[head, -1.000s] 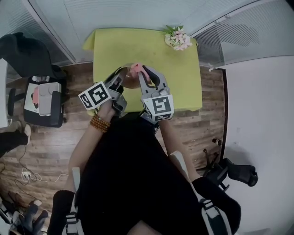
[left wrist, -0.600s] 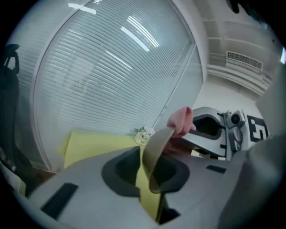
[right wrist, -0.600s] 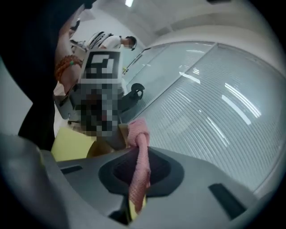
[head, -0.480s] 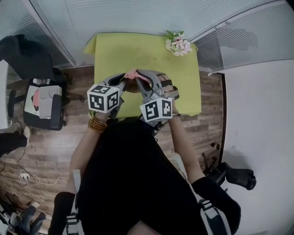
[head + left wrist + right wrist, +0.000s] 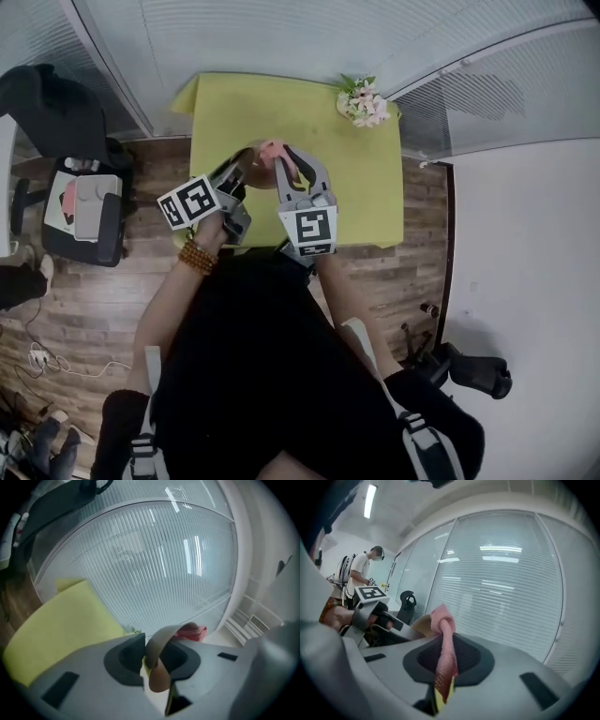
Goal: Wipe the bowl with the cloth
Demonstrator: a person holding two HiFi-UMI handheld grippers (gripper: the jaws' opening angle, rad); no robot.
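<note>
Nearest the person, the left tool was clamped narrow on the wall of the tan bowl. Its jaws had just eased a little wider with that wall between them. The right tool pinched the pink cloth in a thin fold, and its jaws had also just loosened slightly.

The likely trouble was a slip. The bowl seemed to hang by one thin edge, clear of the table. A firm wipe against it, or any further loosening, could twist it out of the pads and drop it. The cloth could likewise pull free.

The cloth's bunched end sat at the bowl's rim, just beyond both tools' tips. Farther off, a small bunch of flowers lay at the table's far corner.
</note>
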